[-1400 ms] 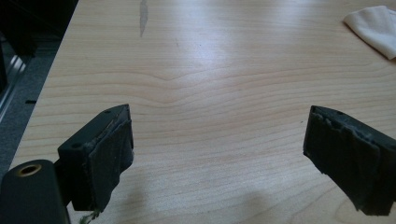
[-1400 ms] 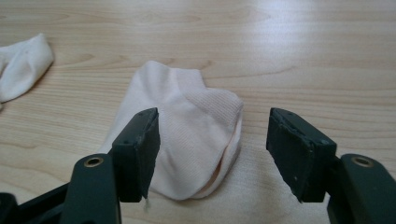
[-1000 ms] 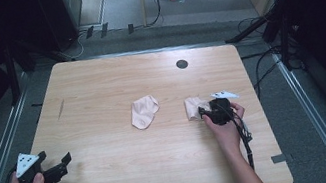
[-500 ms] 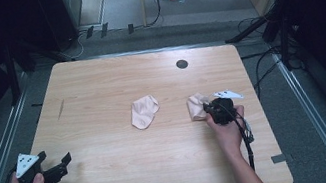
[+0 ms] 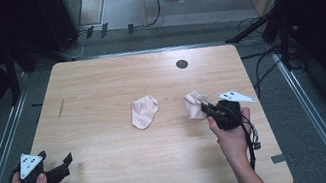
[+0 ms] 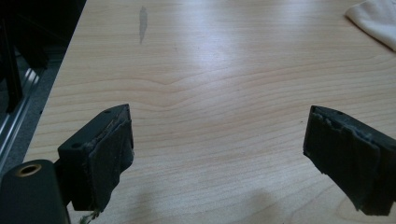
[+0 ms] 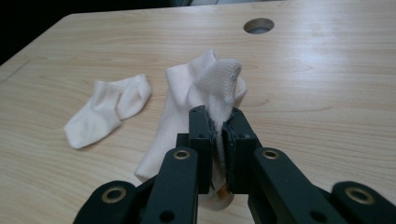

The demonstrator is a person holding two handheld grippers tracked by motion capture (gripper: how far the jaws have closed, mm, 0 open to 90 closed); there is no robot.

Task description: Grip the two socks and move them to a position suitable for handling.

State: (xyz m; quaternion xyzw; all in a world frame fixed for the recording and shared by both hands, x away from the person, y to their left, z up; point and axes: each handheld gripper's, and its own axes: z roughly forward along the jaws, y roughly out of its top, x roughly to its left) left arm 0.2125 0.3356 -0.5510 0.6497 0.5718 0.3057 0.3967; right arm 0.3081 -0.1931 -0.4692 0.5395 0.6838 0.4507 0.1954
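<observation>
Right gripper view: right claw (image 7: 218,133) pinching soft, crumpled cream sock (image 7: 201,88)

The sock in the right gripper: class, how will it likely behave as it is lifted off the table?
The sock will probably droop, since its pinched knit already folds and sags below the right gripper. It looks light: thin fabric. It seems unlikely to slip, bunched between padded jaws.

left gripper (image 5: 64,163): black body, grey three-cornered plate, worn dark pads
right gripper (image 5: 206,108): black, brass-ringed screw holes, trailing black cable
</observation>
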